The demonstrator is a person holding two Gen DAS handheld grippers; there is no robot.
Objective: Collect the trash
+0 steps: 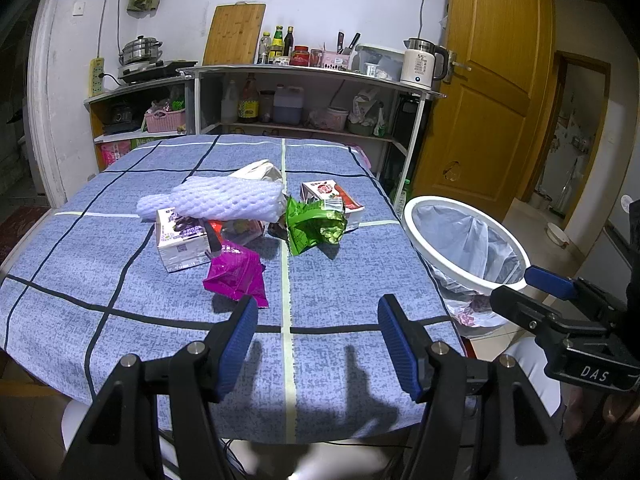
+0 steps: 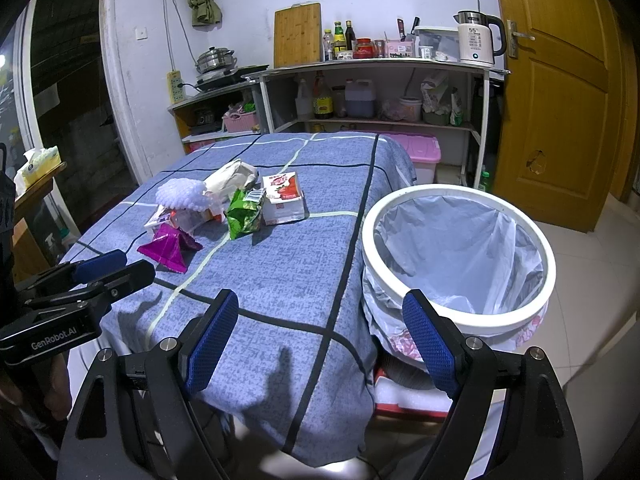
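Both are hovering with jaws spread and gripping nothing: the left hand-held gripper (image 1: 318, 336) is hanging over the near edge of the bench (image 1: 340, 380), aiming at the purple wrapper (image 1: 236, 274), seemingly the easiest first pick. The right hand-held gripper (image 2: 320, 336) is waiting beside the lined bin (image 2: 460, 264) at the bench's right side. The green wrapper (image 1: 316, 226), foam netting (image 1: 216, 200) and cartons (image 1: 182, 242) are lying clustered mid-bench.

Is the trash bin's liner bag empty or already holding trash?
Empty as far as visible: the trash bin shows only bare liner bag inside; its very bottom is hidden.
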